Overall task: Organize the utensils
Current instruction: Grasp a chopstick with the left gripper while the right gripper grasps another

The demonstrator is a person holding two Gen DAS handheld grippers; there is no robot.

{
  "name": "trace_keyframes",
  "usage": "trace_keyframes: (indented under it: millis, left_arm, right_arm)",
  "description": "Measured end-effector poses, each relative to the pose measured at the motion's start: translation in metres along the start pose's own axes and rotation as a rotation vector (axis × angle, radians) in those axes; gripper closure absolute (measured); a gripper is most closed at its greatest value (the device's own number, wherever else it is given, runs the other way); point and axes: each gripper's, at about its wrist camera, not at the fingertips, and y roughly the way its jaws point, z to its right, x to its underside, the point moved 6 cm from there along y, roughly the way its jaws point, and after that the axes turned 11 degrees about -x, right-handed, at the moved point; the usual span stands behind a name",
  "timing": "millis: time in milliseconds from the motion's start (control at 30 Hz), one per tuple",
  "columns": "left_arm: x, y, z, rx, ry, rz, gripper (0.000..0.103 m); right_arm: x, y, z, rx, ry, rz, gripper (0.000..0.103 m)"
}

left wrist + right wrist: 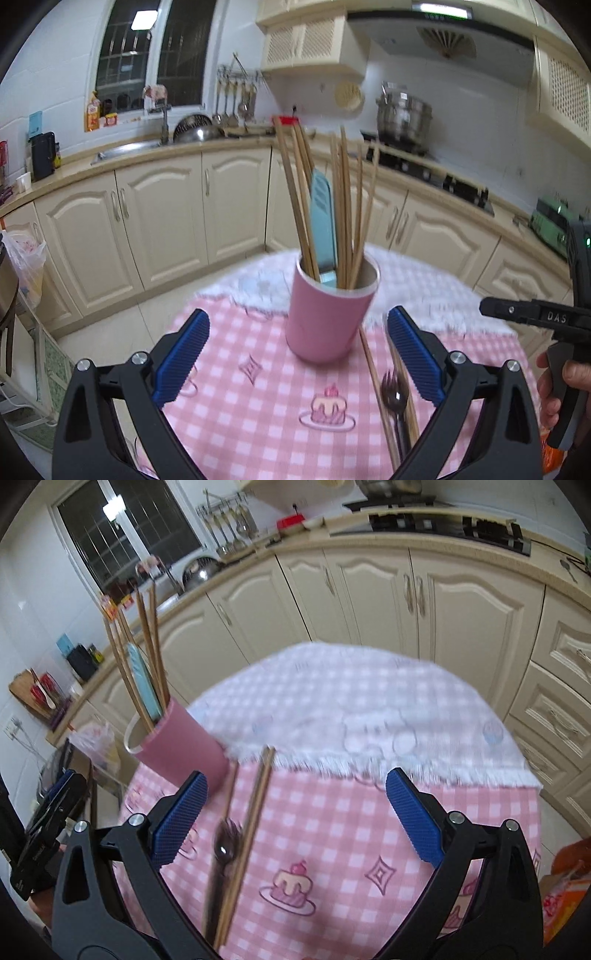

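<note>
A pink cup [330, 317] stands on the pink checked tablecloth [258, 417], holding several wooden chopsticks [295, 192] and a light blue utensil [322, 225]. My left gripper [297, 360] is open, its blue pads either side of the cup's base, just in front of it. A dark fork [394, 395] and loose chopsticks [376, 384] lie on the cloth to the cup's right. In the right wrist view my right gripper [295, 819] is open and empty above the fork [225, 843] and loose chopsticks [255, 812]; the cup [181, 751] is at its left.
The right gripper's body [546, 317] and the hand holding it show at the right edge of the left view. A white fringed cloth [369, 709] covers the table's far half. Cream kitchen cabinets [162, 218] and a counter surround the table. A plastic bag [22, 258] hangs at left.
</note>
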Motion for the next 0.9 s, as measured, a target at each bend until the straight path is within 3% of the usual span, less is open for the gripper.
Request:
trace_keyframes:
  millis: [467, 900]
  left_arm:
    - [0.078, 0.048, 0.049, 0.015, 0.21, -0.231, 0.008]
    - [0.095, 0.075, 0.07, 0.006, 0.292, -0.303, 0.008]
  right_arm:
    - [0.041, 0.036, 0.005, 0.057, -0.038, -0.162, 0.008]
    - [0.054, 0.044, 0.008, 0.109, -0.076, -0.21, 0.008]
